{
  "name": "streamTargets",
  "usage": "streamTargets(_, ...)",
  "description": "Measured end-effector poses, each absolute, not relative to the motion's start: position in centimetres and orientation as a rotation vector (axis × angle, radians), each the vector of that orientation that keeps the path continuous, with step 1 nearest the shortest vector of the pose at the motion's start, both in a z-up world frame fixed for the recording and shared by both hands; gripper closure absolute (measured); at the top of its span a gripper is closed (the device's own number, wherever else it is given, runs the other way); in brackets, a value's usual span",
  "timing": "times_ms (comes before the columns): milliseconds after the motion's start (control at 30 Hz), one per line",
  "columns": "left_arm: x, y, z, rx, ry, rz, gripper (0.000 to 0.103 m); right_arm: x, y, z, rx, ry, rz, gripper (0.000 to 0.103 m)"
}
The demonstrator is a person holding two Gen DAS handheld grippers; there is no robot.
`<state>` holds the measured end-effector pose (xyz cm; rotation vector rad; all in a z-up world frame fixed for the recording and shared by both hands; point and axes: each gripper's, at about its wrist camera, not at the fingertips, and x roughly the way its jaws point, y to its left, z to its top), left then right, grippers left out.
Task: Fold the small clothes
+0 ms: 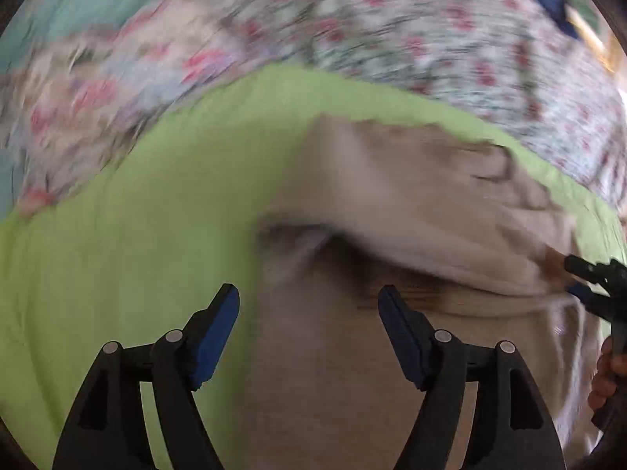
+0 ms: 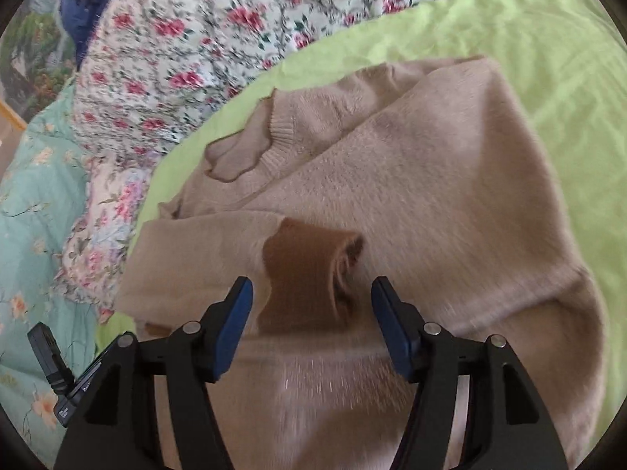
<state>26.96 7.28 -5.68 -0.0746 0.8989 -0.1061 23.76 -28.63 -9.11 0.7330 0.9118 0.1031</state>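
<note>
A beige knitted sweater (image 2: 411, 180) lies partly folded on a light green sheet (image 2: 529, 39). Its ribbed collar with a frilled trim (image 2: 250, 149) points to the left. A darker brown ribbed cuff (image 2: 305, 274) lies just ahead of my right gripper (image 2: 311, 297), which is open and empty above the sweater. In the left wrist view, blurred by motion, the sweater (image 1: 392, 196) lies over the green sheet (image 1: 137, 215). My left gripper (image 1: 307, 305) is open and empty above the sweater's left edge. The right gripper (image 1: 588, 278) shows at the far right of that view.
A floral quilt with red roses (image 2: 176, 58) lies beyond the green sheet. A teal flowered cover (image 2: 39, 196) lies on the left. A dark blue item (image 2: 90, 4) sits at the top left. The left gripper's body (image 2: 58, 372) shows at the lower left.
</note>
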Motion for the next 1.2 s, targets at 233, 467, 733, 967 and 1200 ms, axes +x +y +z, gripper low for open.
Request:
streamTargets(233, 31.6, 6.9, -8.3, 0.013, 0.978, -0.036, 0.028, 23.3, -29.1, -2.2, 0.664, 0.731, 0.182, 0.095)
streamTargets(467, 30.6, 7.5, -7.0, -0.054, 0.893, 0.111, 0.031, 18.3, -35.4, -0.6, 0.578, 0.675, 0.001, 0.096)
streamTargets(733, 29.2, 7.2, -7.4, -0.076, 0.916, 0.091, 0.03, 19.0, -36.4, -8.8, 0.612, 0.914, -0.075, 0.092)
streamTargets(967, 29.4, 9.0, -7.5, -0.201, 0.9, 0.036, 0.029, 16.9, -33.7, -1.5, 0.55, 0.714, -0.032, 0.044)
streamTargets(1200, 28.7, 9.5, -7.6, -0.268, 0.877, 0.021, 0.028, 29.1, -20.3, -1.6, 0.585, 0.842, 0.488, 0.026)
